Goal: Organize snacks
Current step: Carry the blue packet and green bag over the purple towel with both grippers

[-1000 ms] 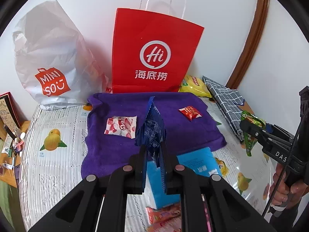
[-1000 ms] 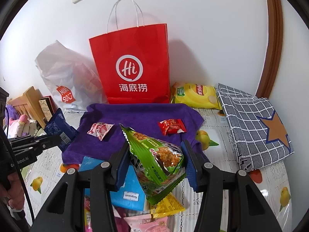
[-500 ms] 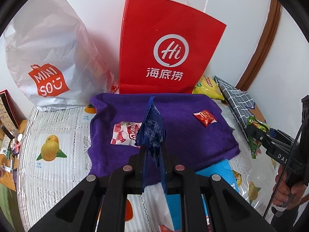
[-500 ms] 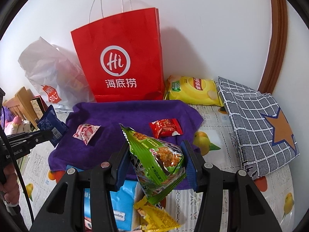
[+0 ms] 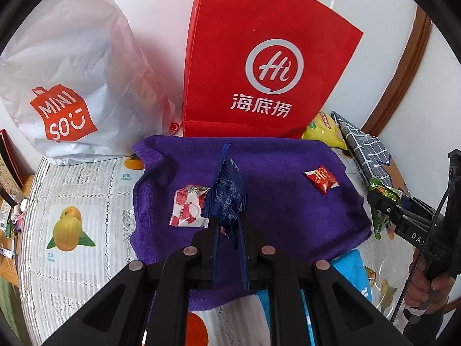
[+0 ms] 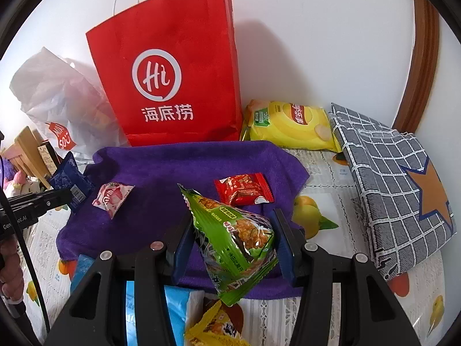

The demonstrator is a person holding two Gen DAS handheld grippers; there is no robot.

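Note:
My left gripper (image 5: 229, 225) is shut on a dark blue snack packet (image 5: 226, 193) and holds it above the purple towel (image 5: 288, 207), just right of a pink-and-white packet (image 5: 187, 206). A red packet (image 5: 321, 179) lies on the towel's right side. My right gripper (image 6: 233, 230) is shut on a green snack packet (image 6: 233, 239) above the towel's (image 6: 161, 178) near edge, in front of the red packet (image 6: 243, 189). The pink packet (image 6: 112, 197) lies to its left. Each gripper shows in the other's view: the right one (image 5: 383, 201), the left one (image 6: 62, 194).
A red paper bag (image 6: 170, 77) and a white Miniso bag (image 5: 66, 86) stand against the wall behind the towel. A yellow crisps bag (image 6: 288, 125) and a folded grey checked cloth (image 6: 394, 178) lie at the right. A blue pack (image 6: 175, 311) and yellow packet (image 6: 213, 327) lie near.
Both grippers have moved forward over the towel with their packets; the bags and the packets on the towel look closer. The grips have not changed.

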